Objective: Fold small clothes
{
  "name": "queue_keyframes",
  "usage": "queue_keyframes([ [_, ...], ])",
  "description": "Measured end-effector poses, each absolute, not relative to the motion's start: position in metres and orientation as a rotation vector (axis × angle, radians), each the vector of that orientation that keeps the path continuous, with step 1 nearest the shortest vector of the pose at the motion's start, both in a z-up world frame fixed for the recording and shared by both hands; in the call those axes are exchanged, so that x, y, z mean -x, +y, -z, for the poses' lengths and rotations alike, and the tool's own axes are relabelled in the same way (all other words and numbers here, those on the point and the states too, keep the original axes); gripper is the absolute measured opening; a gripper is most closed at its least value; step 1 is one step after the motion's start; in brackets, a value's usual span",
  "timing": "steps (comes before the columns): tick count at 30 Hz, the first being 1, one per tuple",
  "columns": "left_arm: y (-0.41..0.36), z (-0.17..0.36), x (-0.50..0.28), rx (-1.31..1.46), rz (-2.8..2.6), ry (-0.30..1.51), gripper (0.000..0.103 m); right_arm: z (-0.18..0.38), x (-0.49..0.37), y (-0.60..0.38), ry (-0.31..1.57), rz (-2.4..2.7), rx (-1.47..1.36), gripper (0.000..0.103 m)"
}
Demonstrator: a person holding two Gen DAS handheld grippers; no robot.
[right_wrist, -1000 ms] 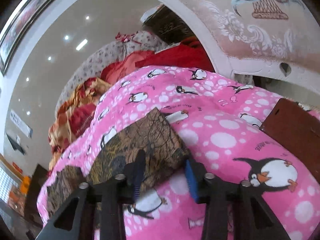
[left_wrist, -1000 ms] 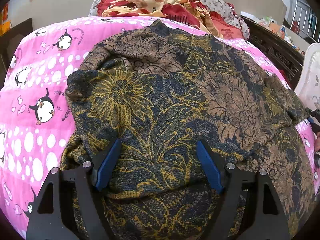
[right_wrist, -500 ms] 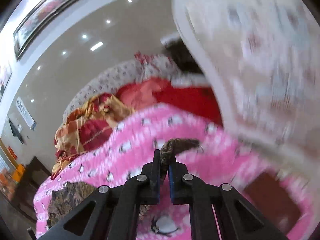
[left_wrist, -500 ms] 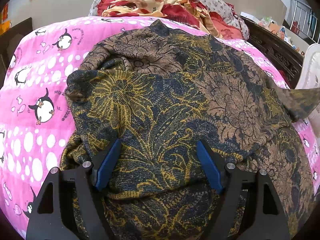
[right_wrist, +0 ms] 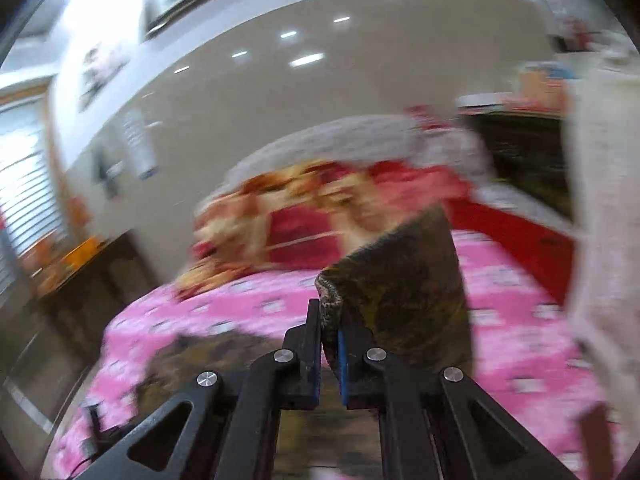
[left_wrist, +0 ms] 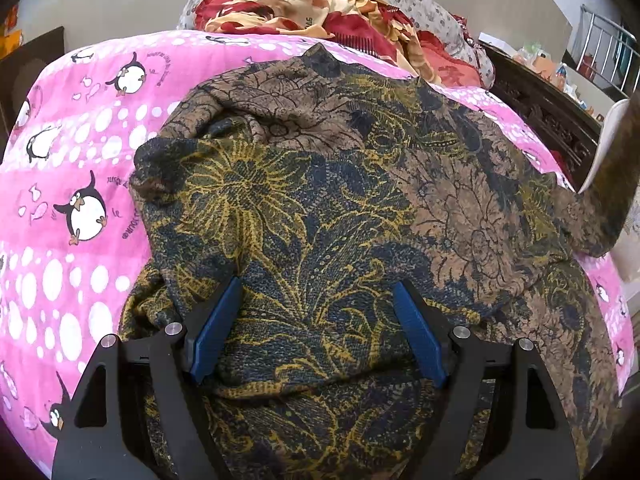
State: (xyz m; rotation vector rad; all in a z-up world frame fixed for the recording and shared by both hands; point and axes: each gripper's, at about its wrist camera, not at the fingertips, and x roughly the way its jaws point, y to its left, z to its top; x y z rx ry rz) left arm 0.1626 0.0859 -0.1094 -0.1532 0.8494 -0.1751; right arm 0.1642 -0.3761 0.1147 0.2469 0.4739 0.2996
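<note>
Brown-and-gold floral garment (left_wrist: 320,208) lies spread over the pink penguin blanket (left_wrist: 80,184), filling the middle of the left wrist frame. At the bottom of that frame the left gripper (left_wrist: 316,322) rests on the cloth, jaws wide apart, pinching nothing. At the right edge one corner of the fabric rises off the bed. In the blurred right wrist frame, lower centre, the right gripper (right_wrist: 329,322) is clamped on that lifted corner

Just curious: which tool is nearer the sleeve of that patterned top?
Right. The right tool is shut on the sleeve, lifting it; the left tool sits open at the top's hem.
</note>
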Motion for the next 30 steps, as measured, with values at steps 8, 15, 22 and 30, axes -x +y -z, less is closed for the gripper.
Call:
queue_keyframes([
  [8, 0.098, 0.107, -0.157, 0.244, 0.218, 0.824, 0.078, -0.049, -0.197, -0.151, 0.631, -0.666, -0.2, 0.006],
  [15, 0.113, 0.094, -0.123, 0.323, 0.232, 0.787, 0.079, 0.05, -0.203, -0.055, 0.865, -0.711, -0.114, 0.006],
  [22, 0.119, 0.07, -0.132, 0.404, 0.279, 0.742, 0.079, 0.091, -0.176, -0.048, 0.961, -0.667, 0.035, 0.044],
  [30, 0.094, 0.106, -0.198, 0.479, 0.459, 0.913, 0.079, 0.088, -0.099, -0.118, 0.86, -0.511, 0.285, 0.047],
])
